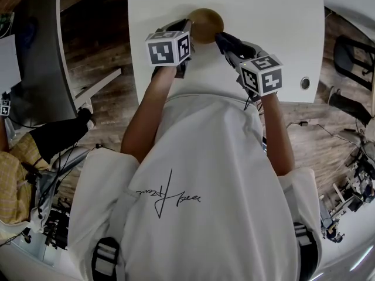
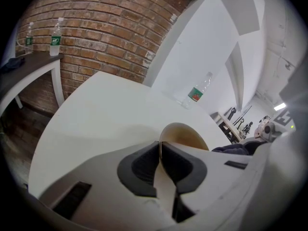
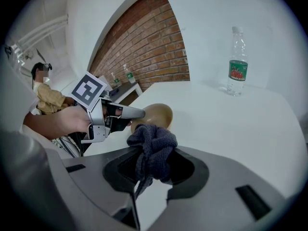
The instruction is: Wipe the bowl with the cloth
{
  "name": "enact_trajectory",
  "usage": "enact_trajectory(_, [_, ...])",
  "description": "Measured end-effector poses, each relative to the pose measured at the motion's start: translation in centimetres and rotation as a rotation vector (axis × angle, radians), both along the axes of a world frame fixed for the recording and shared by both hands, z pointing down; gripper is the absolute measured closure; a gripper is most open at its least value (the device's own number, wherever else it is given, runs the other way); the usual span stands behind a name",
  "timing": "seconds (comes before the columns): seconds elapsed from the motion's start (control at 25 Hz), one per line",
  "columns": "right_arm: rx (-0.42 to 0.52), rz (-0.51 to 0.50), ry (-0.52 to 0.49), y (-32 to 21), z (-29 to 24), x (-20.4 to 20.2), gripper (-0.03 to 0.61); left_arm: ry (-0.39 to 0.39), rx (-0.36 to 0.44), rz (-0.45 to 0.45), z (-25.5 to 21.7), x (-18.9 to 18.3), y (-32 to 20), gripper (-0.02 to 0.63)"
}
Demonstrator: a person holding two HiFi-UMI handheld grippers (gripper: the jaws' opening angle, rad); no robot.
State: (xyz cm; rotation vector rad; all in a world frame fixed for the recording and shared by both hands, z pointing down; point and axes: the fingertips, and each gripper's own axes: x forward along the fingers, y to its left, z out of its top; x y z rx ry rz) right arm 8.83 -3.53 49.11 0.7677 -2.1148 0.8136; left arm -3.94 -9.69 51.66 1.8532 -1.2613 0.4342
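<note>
Right gripper [image 3: 156,161] jaws tight on nubby cloth [image 3: 153,139] (left gripper's [image 2: 161,161] tight on thin bowl [image 2: 186,134])

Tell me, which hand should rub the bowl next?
Right. The right gripper has the dark cloth bunched between its fingers, close beside the bowl. The left gripper is busy: its fingers are shut on the bowl's rim, so it probably should just hold.

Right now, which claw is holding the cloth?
The right claw, squeezing the dark cloth; the left claw pinches the bowl by its rim instead.
</note>
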Motion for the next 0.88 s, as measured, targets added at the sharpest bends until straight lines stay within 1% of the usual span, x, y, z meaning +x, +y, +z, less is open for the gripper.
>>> enact_trajectory(0.16, [0.013, 0.002, 0.018, -0.8, -0.2, -0.1, 0.474, -0.001, -0.003, 0.002, -0.1, -0.5, -0.2, 0.604])
enact_trajectory(0.6, [0.032, 0.035, 0.03, -3.2, 0.0, 0.6, 0.474, 0.006, -0.006, 0.004, 0.2, -0.4, -0.5, 0.603])
enact_trajectory(0.76, [0.034, 0.032, 0.035, -3.9, 0.2, 0.1, 0.474, 0.006, -0.01, 0.014, 0.4, -1.0, -0.6, 0.603])
enact_trajectory(0.88, [0.035, 0.02, 0.044, -4.5, 0.2, 0.4, 0.474, 0.009, -0.017, 0.015, 0.4, -0.7, -0.9, 0.603])
